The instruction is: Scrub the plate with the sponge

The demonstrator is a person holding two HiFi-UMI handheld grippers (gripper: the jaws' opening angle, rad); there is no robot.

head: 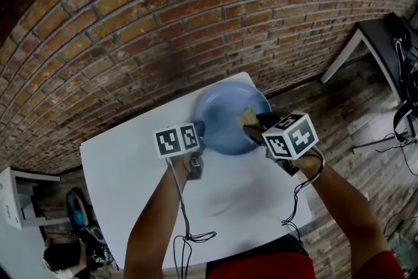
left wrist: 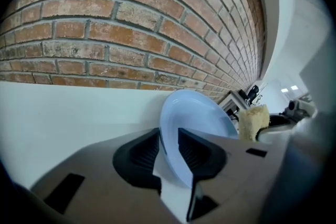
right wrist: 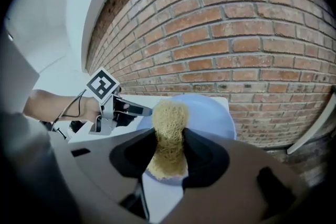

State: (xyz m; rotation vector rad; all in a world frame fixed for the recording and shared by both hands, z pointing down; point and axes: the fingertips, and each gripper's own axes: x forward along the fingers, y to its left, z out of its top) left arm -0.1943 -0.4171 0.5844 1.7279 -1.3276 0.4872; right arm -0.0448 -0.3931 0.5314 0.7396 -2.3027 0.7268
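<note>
A pale blue plate (head: 225, 117) lies at the far edge of the white table (head: 124, 173). Its left rim runs between the jaws of my left gripper (head: 198, 138). In the left gripper view the rim (left wrist: 176, 160) passes through a gap wider than itself, so my left gripper (left wrist: 169, 150) stands open around it. My right gripper (head: 252, 126) is shut on a tan, fibrous sponge (head: 247, 116) held over the plate's right half. In the right gripper view the sponge (right wrist: 169, 123) sticks out past the pads (right wrist: 198, 157) above the plate (right wrist: 212, 113). The left gripper (right wrist: 132, 108) reaches the plate's left rim.
A brick wall (head: 163, 16) rises straight behind the table. A dark table (head: 385, 36) with white legs stands at the right over a wooden floor. A white shelf (head: 19, 196) sits at the lower left. Cables hang from both grippers.
</note>
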